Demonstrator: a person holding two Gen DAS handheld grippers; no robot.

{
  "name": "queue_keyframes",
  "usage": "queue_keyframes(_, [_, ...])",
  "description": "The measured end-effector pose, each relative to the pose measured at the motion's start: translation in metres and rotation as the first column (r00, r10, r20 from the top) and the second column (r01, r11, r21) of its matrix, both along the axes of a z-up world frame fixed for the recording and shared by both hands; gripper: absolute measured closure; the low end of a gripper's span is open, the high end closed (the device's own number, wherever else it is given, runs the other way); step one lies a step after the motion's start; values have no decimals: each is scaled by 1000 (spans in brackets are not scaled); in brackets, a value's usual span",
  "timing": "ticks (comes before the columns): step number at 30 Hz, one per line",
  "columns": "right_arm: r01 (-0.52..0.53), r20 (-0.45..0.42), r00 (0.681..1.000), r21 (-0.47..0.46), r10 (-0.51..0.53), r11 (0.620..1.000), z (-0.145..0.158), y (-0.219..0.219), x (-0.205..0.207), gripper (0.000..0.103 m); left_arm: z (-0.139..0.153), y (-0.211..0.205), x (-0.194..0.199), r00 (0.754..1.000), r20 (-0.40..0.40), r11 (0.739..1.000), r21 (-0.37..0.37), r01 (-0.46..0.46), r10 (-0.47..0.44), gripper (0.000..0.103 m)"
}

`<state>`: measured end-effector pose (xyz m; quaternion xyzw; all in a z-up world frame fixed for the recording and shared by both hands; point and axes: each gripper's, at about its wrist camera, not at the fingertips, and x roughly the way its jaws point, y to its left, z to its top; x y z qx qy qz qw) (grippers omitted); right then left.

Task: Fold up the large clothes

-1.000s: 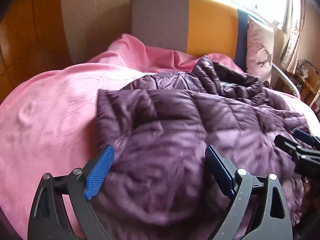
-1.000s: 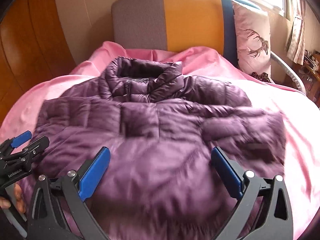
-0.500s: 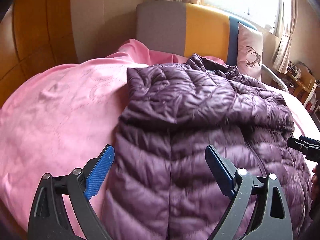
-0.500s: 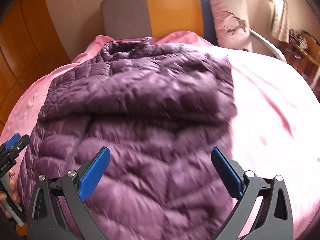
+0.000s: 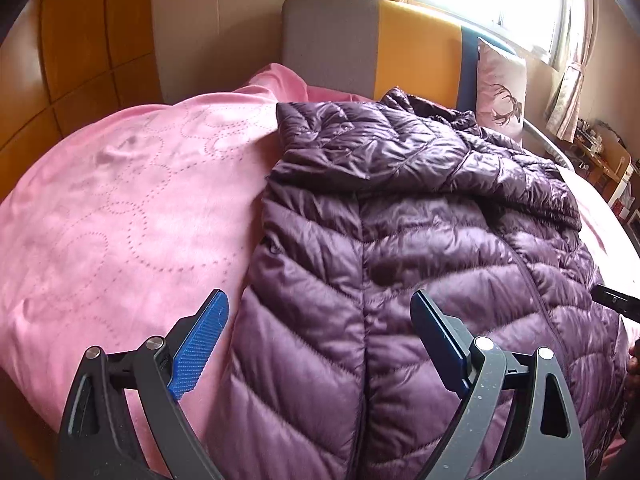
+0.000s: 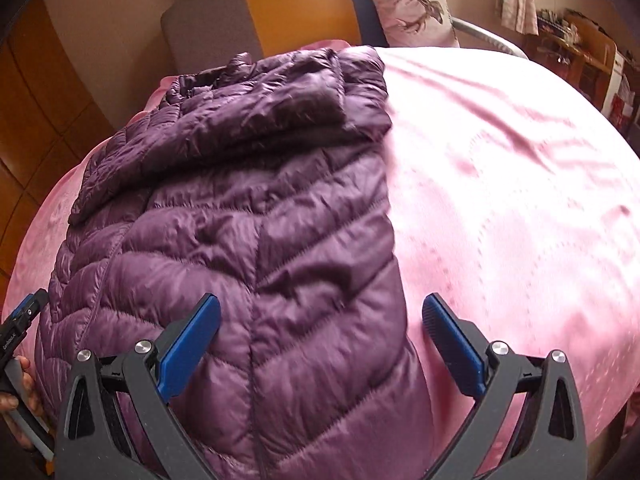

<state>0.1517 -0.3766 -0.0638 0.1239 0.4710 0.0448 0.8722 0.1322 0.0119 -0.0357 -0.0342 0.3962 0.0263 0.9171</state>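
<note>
A purple quilted down jacket lies on the pink bedspread, its sleeves folded across the upper body. It also shows in the right wrist view. My left gripper is open and empty, above the jacket's lower left edge. My right gripper is open and empty, above the jacket's lower right edge and the pink bedspread. The right gripper's tip shows at the left wrist view's right edge. The left gripper shows at the right wrist view's left edge.
A grey, yellow and blue headboard stands at the far end of the bed. A pillow with a deer print leans beside it. Wooden panels line the left wall. A cluttered shelf stands at the right.
The jacket's sleeves came to lie folded across its upper body. Both grippers drew back toward the jacket's hem, the left to its left edge and the right to its right edge.
</note>
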Motion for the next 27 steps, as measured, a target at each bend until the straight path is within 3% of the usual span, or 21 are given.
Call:
queue_keyframes(10, [-29,15,999,35,28,999,-4,-6,-31,2,-17,12,-18,998,-56,1000,-28,-13,12,12])
queue_keyframes(16, [-42,17,999,92,40,995,-2,-15,-52,2,-29,28,-41,996,-85,993,-113,-16,7,12])
queue_keyframes(19, [-63,15,998,125,62,990,0,-19,-64,2,-26,29,-54,996,-88,993,-114,22,-32,12])
queue_keyframes(21, [-89,3,996,148,90,985,1,-21,-76,2,-22,35,-65,993,-96,983,-177,53,-71,12])
queue_keyframes(27, [-135,-56,987,206,150,969,-7,-28,-114,5,-27,47,-91,979,-147,956,-278,93,-139,29])
